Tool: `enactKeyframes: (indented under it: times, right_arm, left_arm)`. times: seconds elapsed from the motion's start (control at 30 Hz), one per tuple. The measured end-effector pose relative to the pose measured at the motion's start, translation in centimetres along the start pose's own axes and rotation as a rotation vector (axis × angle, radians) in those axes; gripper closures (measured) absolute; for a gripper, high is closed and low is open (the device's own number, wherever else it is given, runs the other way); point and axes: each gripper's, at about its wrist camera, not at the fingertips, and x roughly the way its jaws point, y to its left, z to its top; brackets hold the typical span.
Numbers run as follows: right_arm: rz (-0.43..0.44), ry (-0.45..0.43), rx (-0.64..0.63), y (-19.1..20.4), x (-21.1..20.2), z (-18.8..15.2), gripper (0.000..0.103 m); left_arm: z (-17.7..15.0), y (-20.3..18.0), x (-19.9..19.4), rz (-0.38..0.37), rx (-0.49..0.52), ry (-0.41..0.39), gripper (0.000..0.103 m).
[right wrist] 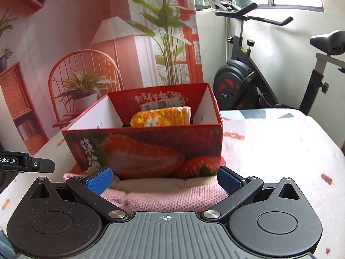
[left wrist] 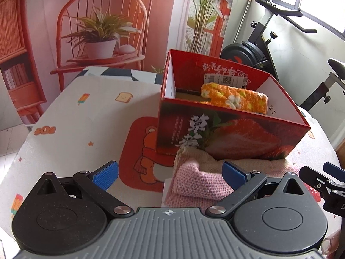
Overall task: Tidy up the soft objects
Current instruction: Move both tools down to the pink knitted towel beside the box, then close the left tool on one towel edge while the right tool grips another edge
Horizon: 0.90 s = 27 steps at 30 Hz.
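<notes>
One soft item is already lying inside the strawberry box [left wrist: 228, 133]: an orange floral roll [left wrist: 234, 99], resting toward the box's far wall with its long axis running side to side, parallel to that wall. Going left to right from the box's near wall, the left claw [left wrist: 170, 173] is hovering with its blue pads spread wide, holding nothing, its right pad sitting just beside the pink knitted cloth [left wrist: 194, 183], which is lying folded on the counter [left wrist: 86, 112] directly in front of the box and touching its near wall. Its long axis is also running side to side along that wall, with a cream layer showing between the pink fold and the cardboard. Further right, the right claw [right wrist: 165, 179] is straddling the cloth [right wrist: 163, 198] with jaws wide, not yet closing on it. Judging by this, the task is partway along: one piece is stowed, and the pink cloth is still waiting to be lifted over the near wall.
</notes>
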Motion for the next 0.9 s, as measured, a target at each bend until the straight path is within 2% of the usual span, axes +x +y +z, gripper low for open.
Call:
enactKeyframes:
  times: [0.13, 0.33, 0.43, 0.5, 0.67, 0.77, 0.9]
  right_arm:
    - [-0.019, 0.033, -0.018, -0.1, 0.2, -0.9, 0.0]
    - [-0.023, 0.077, -0.008, -0.4, 0.7, -2.2, 0.0]
    - [-0.025, 0.099, 0.01, -0.9, 1.3, -2.3, 0.0]
    - [-0.023, 0.106, 0.024, -1.2, 1.5, -2.3, 0.0]
    - [-0.014, 0.117, 0.034, -1.5, 1.9, -2.6, 0.0]
    - [-0.012, 0.123, 0.032, -1.5, 2.1, -2.7, 0.001]
    - [-0.009, 0.129, 0.037, -1.7, 2.4, -2.8, 0.001]
  left_arm:
    - [-0.9, 0.3, 0.4, -0.024, -0.021, 0.024, 0.0]
    - [-2.1, -0.3, 0.9, -0.024, 0.006, 0.049, 0.0]
    - [-2.1, -0.1, 0.8, -0.057, -0.016, 0.048, 0.001]
    - [-2.1, 0.0, 0.8, -0.072, -0.025, 0.044, 0.004]
    - [-2.2, -0.3, 1.2, -0.13, -0.026, 0.042, 0.026]
    - [-1.9, -0.9, 2.0, -0.157, -0.022, 0.056, 0.027]
    - [-1.5, -1.5, 3.8, -0.154, -0.016, 0.08, 0.027]
